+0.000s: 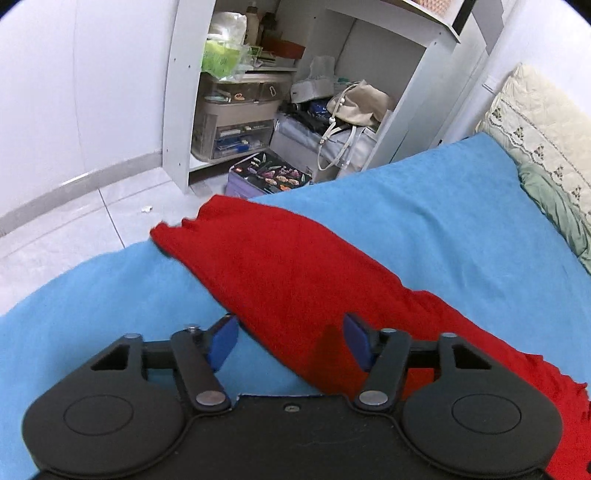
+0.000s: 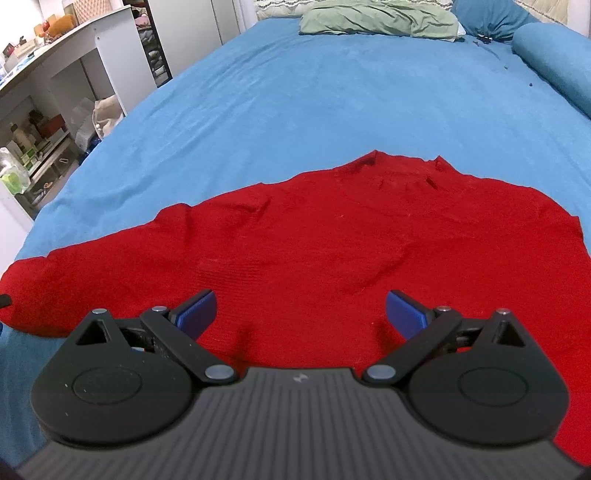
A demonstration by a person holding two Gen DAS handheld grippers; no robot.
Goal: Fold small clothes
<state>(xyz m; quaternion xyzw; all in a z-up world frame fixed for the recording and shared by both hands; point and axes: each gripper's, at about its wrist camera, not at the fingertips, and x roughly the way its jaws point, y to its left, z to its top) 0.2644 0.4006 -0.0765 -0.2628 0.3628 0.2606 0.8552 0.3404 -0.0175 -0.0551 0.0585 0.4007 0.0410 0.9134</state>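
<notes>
A red knitted sweater (image 2: 332, 236) lies spread flat on the blue bed cover (image 2: 314, 99), one sleeve stretched out to the left. In the left wrist view that sleeve (image 1: 280, 266) runs diagonally, its cuff at the bed's edge. My left gripper (image 1: 290, 341) is open and empty, low over the sleeve's near edge. My right gripper (image 2: 301, 314) is open and empty, just above the sweater's lower body.
A white shelf unit (image 1: 258, 92) crammed with boxes and bags stands past the bed's edge, with a patterned box (image 1: 269, 175) on the tiled floor. A green pillow (image 2: 376, 18) and a blue bolster (image 2: 554, 59) lie at the bed's head.
</notes>
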